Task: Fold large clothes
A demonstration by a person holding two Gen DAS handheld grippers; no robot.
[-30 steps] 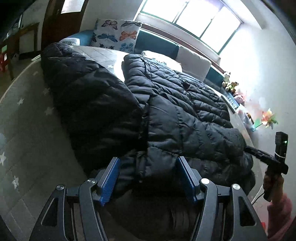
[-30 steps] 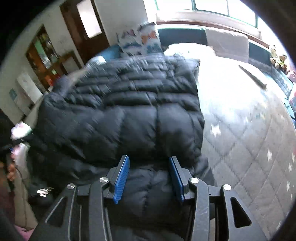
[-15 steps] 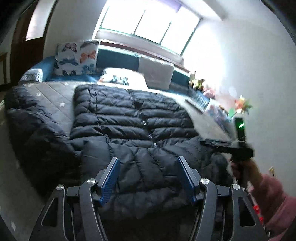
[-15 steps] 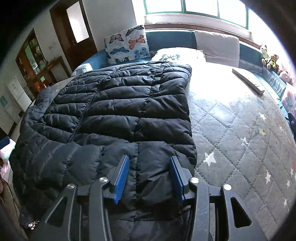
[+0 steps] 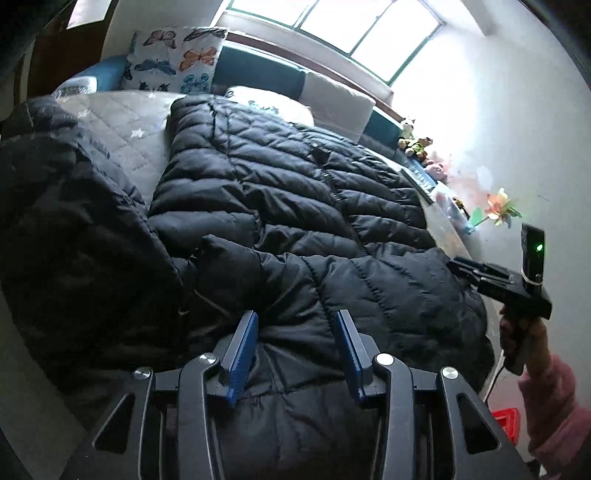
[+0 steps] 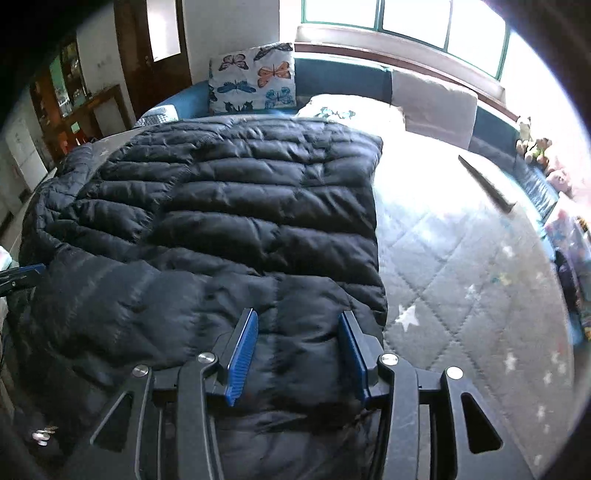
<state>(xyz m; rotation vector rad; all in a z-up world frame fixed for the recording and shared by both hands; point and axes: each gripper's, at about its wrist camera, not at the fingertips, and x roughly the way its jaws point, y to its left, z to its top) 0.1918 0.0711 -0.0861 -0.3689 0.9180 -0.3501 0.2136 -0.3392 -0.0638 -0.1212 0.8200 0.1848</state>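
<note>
**Puffer jacket gripped at its near edge**

The black puffer jacket (image 6: 236, 221) lies spread on the quilted bed (image 6: 461, 266), below the butterfly pillow (image 6: 255, 83). The left gripper (image 5: 295, 347) is closing its fingers with jacket fabric between them; the right gripper (image 6: 297, 347) has its fingers clamped on the jacket's near edge.

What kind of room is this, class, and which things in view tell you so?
Most likely a bedroom in a home: a quilted bed with a black jacket spread on it, a butterfly pillow at its head, and soft toys under the window.
</note>
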